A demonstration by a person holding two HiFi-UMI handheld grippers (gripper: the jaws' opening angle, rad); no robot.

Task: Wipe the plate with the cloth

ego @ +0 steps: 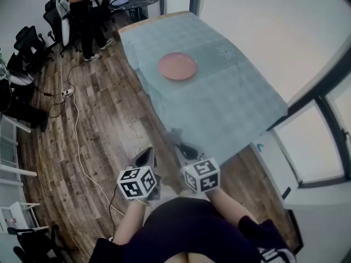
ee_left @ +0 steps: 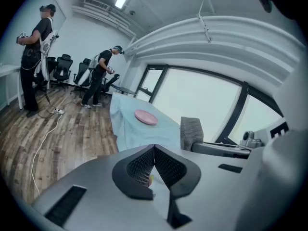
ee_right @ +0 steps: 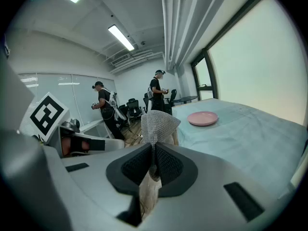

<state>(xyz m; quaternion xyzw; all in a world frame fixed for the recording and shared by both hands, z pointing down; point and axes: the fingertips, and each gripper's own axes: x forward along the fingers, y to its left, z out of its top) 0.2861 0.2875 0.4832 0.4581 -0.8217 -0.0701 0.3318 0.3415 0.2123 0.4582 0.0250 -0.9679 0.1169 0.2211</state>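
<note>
Right gripper (ee_right: pixel 154 147) grasping the cloth (ee_right: pixel 157 121), soft and light, pinched at a bunched fold | left gripper (ee_left: pixel 154 150) clenched, holding nothing | pink plate (ee_right: pixel 202 118) well ahead on table (ee_right: pixel 250 138); likely rigid, breakable, may slide

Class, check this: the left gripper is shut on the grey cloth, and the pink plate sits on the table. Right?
No: the right gripper is shut on the grey cloth, as the right gripper view shows. The left gripper is shut on nothing. The pink plate does sit on the table.
</note>
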